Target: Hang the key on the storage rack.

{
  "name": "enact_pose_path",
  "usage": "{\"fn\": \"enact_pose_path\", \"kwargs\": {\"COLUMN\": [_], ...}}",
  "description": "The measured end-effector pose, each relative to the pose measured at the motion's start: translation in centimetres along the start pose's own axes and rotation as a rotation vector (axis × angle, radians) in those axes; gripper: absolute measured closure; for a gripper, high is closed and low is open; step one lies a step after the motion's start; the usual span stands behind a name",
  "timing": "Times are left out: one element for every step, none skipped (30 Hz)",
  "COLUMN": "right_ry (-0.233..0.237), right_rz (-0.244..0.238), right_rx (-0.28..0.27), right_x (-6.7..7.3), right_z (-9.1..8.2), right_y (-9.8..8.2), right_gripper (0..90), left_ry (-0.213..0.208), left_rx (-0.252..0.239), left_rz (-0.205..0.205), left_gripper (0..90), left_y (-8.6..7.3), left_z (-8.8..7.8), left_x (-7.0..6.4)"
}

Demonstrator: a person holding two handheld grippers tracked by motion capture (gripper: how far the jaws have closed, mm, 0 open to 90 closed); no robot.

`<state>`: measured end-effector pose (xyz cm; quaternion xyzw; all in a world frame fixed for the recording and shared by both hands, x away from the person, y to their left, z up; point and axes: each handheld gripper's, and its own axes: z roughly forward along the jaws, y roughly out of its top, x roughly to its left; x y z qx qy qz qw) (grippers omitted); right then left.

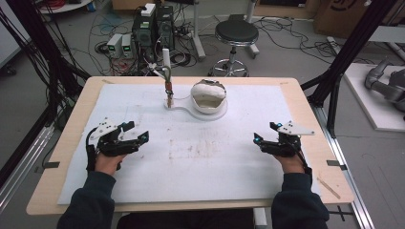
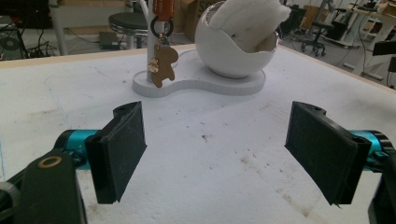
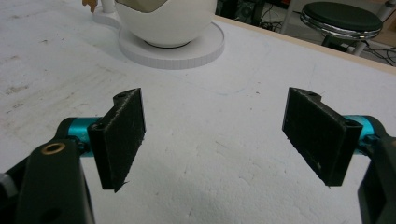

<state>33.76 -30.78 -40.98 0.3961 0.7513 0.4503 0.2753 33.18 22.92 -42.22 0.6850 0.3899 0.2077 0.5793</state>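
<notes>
Two grippers, jaws spread wide, nothing pinched: left gripper point(image 1: 135, 134) at 8 o'clock on the desk point(image 1: 62, 157), right gripper point(image 1: 265, 133) at 4 o'clock. White bowl point(image 1: 208, 97) at 12 o'clock on a white base point(image 1: 184, 108); keyring pendant point(image 2: 162, 64) hung just beside it.

Brown keychain point(image 2: 161, 63) hanging on stand point(image 2: 150, 56)

Your high view looks forward and down over the whole surface point(image 1: 191, 162). Each tool view sits low and close to the surface, facing forward between its own jaws. All three share the white bowl point(image 1: 208, 98) point(image 2: 233, 51) point(image 3: 163, 23).
</notes>
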Motion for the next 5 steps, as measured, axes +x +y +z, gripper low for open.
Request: {"fn": "enact_pose_path", "kwargs": {"right_ry": [0.002,0.002,0.002,0.003,0.003], "right_rz": [-0.001,-0.001,-0.001,-0.003,-0.003], "right_rx": [0.000,-0.002,-0.002,-0.002,-0.002], "right_x": [-0.03,-0.07,-0.07,-0.18,-0.18], "right_z": [-0.01,0.02,0.02,0.10,0.10], "right_y": [-0.02,-0.06,-0.06,-0.14,-0.14], "right_gripper": [21.6,21.6,21.6,21.6,21.6], "left_ry": [0.001,0.001,0.002,0.000,0.002], "left_rx": [0.001,0.001,0.005,0.007,0.008], "left_rz": [0.000,0.000,0.005,0.005,0.004], "left_gripper": [19.8,19.9,19.9,20.1,20.1], "left_y": [-0.02,-0.02,-0.02,-0.05,-0.08], "left_z": [0.16,0.16,0.21,0.31,0.39], "left_x": [0.00,0.00,0.03,0.02,0.02]}}
